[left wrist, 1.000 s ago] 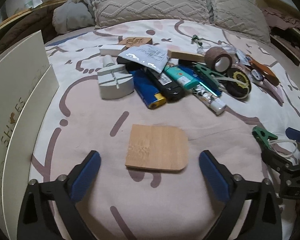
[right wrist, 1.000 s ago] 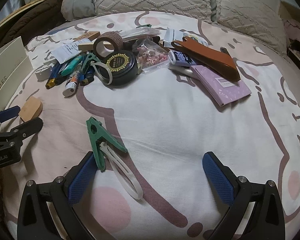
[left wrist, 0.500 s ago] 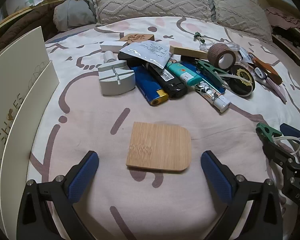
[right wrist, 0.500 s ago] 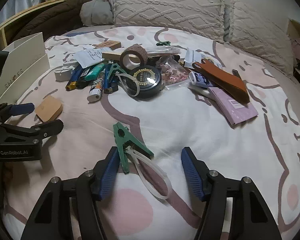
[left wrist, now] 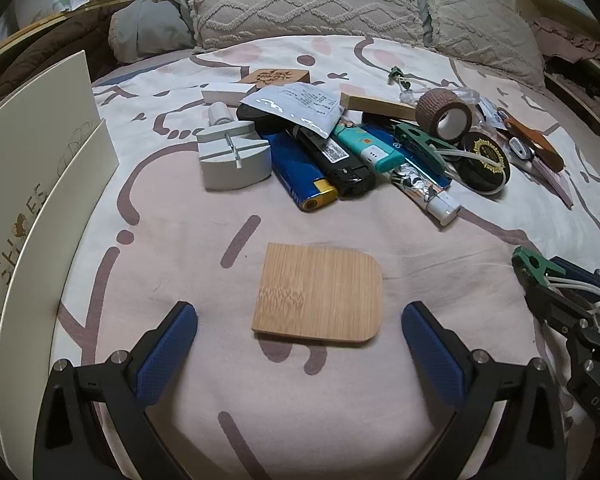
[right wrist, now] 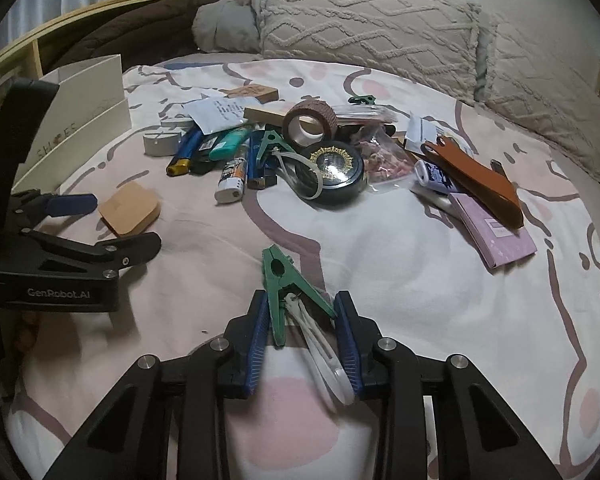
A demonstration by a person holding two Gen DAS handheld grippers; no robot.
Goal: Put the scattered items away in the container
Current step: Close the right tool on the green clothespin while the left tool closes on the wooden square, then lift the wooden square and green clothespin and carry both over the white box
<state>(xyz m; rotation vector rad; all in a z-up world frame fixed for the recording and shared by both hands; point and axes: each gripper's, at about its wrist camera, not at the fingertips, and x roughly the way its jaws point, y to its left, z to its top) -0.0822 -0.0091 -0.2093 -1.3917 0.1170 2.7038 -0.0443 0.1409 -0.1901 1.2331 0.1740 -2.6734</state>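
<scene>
- Green clothes peg [right wrist: 286,290] with its white loop [right wrist: 324,354] sits between my right fingers [right wrist: 260,336], which have closed in until the blue pads touch the peg's handles on both sides.
- My right gripper [right wrist: 304,340] is low over the bedsheet [right wrist: 420,280] and points toward the pillows [right wrist: 364,28].
- My left gripper [left wrist: 300,352] is spread wide, holding nothing, angled down at the sheet.
- Bamboo board [left wrist: 320,292] lies flat just ahead of my left fingers [left wrist: 168,352], centred in the gap but touching neither pad.
- Beyond the board is the pile: a grey block [left wrist: 232,158], a blue lighter [left wrist: 300,172], a black lighter [left wrist: 332,154], a teal lighter [left wrist: 368,148], a tube [left wrist: 424,192], a roll of brown tape [left wrist: 444,114] and a round black tin [left wrist: 484,158].
- Outside my left finger stands the cream shoe box [left wrist: 28,184], its wall upright.
- From my right wrist, a brown leather strap [right wrist: 476,176] and a pink booklet [right wrist: 496,232] lie further off, ahead and to the right of my fingers.
</scene>
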